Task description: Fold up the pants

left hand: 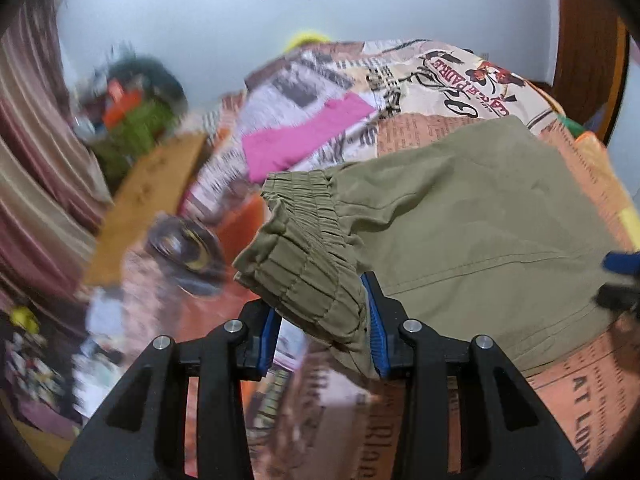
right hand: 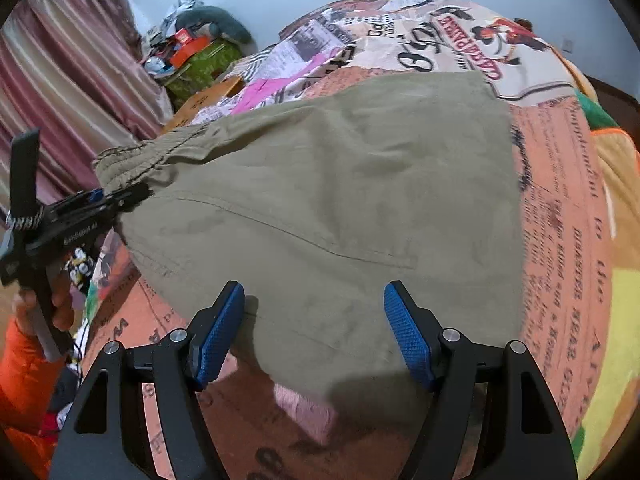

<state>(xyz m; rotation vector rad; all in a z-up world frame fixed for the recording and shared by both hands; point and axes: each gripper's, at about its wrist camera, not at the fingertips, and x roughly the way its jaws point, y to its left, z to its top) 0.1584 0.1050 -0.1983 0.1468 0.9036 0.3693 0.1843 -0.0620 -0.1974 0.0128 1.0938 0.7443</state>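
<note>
Olive-green pants (left hand: 472, 216) lie on a printed bedspread (left hand: 432, 80). In the left wrist view my left gripper (left hand: 326, 330) has the elastic waistband (left hand: 308, 264) between its blue pads; the waistband is lifted and bunched. In the right wrist view the pants (right hand: 340, 184) spread flat, and my right gripper (right hand: 314, 332) is open, its blue fingers (right hand: 222, 332) resting on the near edge of the fabric. The left gripper (right hand: 116, 198) shows at the left there, pinching the waistband. The right gripper tip (left hand: 620, 272) shows at the right edge of the left wrist view.
A pink cloth (left hand: 304, 136) lies on the bedspread beyond the pants. A cluttered pile with a green bag (right hand: 204, 60) stands by the striped curtain (right hand: 60, 64). A wooden board (left hand: 148, 200) runs beside the bed. The holder's hand and orange sleeve (right hand: 24, 356) are at lower left.
</note>
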